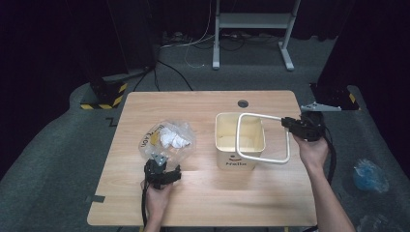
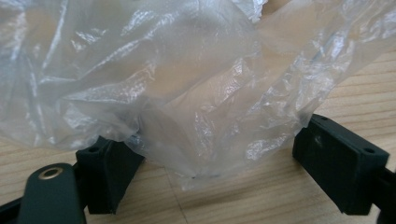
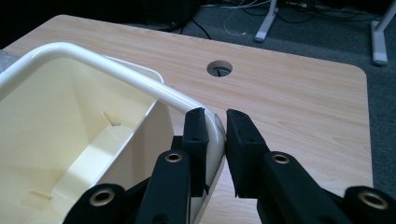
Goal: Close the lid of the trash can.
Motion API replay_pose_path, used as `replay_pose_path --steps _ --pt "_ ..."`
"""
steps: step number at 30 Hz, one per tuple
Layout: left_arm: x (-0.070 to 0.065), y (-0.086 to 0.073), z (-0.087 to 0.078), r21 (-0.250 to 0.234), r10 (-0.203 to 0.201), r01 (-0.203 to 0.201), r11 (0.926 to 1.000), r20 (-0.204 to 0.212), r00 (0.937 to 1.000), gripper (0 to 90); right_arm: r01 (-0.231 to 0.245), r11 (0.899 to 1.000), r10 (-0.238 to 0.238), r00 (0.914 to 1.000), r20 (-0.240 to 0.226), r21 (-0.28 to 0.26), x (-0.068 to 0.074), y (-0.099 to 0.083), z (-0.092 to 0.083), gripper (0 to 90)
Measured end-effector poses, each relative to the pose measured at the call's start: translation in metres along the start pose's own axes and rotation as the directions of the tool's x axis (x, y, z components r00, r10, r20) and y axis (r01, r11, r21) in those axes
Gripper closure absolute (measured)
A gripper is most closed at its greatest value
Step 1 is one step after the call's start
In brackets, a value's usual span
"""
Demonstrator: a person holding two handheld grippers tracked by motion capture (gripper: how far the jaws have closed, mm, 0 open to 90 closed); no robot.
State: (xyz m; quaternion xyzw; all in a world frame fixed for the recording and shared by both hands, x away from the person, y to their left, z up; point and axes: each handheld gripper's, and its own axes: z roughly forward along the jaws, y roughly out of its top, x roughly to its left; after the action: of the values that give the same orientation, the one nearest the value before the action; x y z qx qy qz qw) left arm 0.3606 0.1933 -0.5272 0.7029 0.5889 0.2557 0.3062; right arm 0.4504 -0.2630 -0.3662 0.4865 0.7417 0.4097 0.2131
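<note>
A cream bin [image 1: 235, 162] stands at the middle of the wooden table [image 1: 208, 203]. A white rectangular frame [image 1: 263, 116] is tilted up over the bin's mouth. My right gripper [image 1: 286, 122] is shut on the frame's right corner; in the right gripper view the pads [image 3: 196, 135] pinch the white frame [image 3: 93, 56] above the bin's hollow [image 3: 60, 140]. To the left lies a crumpled clear plastic bag [image 1: 167, 137] holding white paper [image 1: 174, 140]. My left gripper [image 1: 162, 166] sits at the bag's near edge, its jaws wide apart, with the bag [image 2: 187, 93] lying loosely between them.
A round cable hole [image 1: 242, 103] is at the table's far edge. Behind the table stand a white desk frame [image 1: 251, 21] and black stands with striped bases [image 1: 104, 99]. A blue plastic bundle [image 1: 370, 175] lies on the floor at the right.
</note>
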Motion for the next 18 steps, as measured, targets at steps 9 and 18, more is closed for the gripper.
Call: replay_pose_path --steps 9,18 --pt "0.0 0.0 0.0 0.0 -0.002 0.002 1.0 0.001 1.0 16.6 0.014 1.0 -0.014 0.9999 -0.004 0.007 0.007 0.008 0.008 78.6" --pt "0.0 0.0 0.0 0.0 -0.002 0.002 1.0 0.002 1.0 16.6 0.028 1.0 -0.028 0.9996 -0.009 0.014 0.013 0.018 0.017 78.6"
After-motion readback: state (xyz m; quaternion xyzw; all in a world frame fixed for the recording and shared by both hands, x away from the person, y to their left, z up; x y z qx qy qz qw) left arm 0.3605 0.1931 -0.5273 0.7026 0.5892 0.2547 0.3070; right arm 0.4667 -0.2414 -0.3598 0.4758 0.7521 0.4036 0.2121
